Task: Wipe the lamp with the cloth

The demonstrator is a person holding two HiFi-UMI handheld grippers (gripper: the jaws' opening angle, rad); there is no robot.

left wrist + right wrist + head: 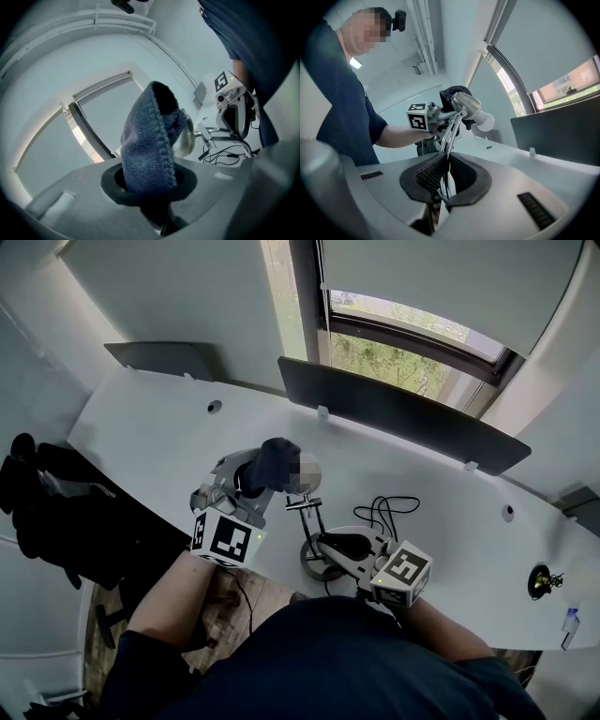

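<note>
The lamp point(312, 566) stands at the near edge of the white desk point(141, 427), its thin arm clamped tight in the right gripper point(443, 176). The left gripper point(150, 187), clenched on the blue cloth point(150, 140), holds it against the lamp's head, seemingly touching. The only print is the square markers on the cubes point(228, 538).

**Head view:** mounted above the lamp point(314, 557), facing steeply down from the person's side of the tabletop point(150, 427); medium range.

**Left gripper view:** close beside the lamp head, looking up along the left tongs point(149, 185).

**Right gripper view:** low at the lamp base, looking up the lamp's arm along the right tongs point(443, 180).

All three views share the lamp.
</note>
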